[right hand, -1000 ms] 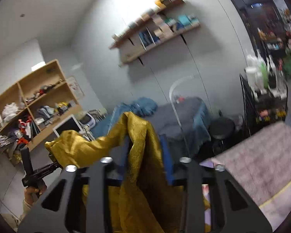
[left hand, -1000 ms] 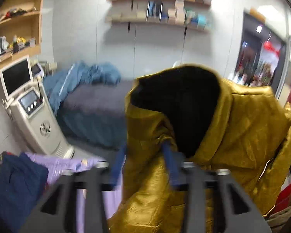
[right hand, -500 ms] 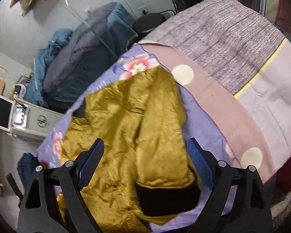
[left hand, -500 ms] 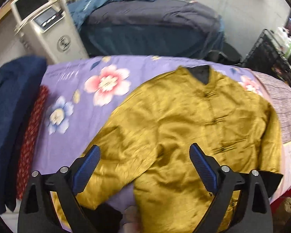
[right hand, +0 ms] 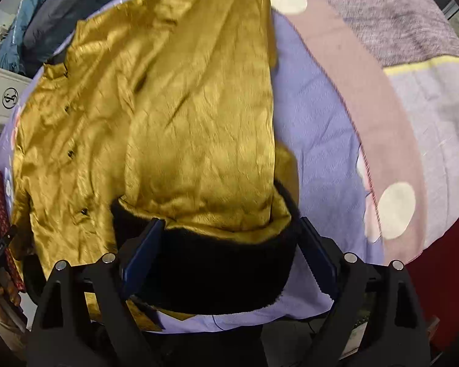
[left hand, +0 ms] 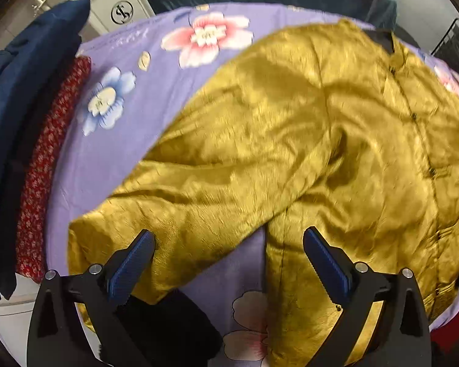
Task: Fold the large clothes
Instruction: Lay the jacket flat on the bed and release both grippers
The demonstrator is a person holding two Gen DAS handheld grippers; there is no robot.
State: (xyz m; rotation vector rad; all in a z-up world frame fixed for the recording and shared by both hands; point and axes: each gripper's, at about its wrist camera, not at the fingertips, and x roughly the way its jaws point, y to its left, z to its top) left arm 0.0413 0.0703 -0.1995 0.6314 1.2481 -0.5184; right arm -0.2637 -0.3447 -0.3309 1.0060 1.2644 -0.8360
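Observation:
A gold satin jacket (left hand: 306, 140) with a black lining lies spread front-up on a purple flowered sheet (left hand: 131, 140). Its left sleeve (left hand: 183, 208) stretches toward my left gripper (left hand: 228, 260), which is open and empty just above the sleeve's end and the jacket's lower hem. In the right wrist view the jacket (right hand: 143, 116) has its other sleeve (right hand: 205, 140) folded down over the body. The sleeve's black cuff (right hand: 217, 263) lies between the open jaws of my right gripper (right hand: 229, 253).
A folded navy garment (left hand: 24, 98) and a red patterned one (left hand: 42, 165) lie along the sheet's left edge. A white machine (left hand: 113, 3) stands behind the bed. A pink and grey blanket (right hand: 397, 98) covers the bed to the right.
A second ago both grippers held the jacket up in the air. It now lies on the sheet, both grippers have opened, and both have dropped close to the fabric.

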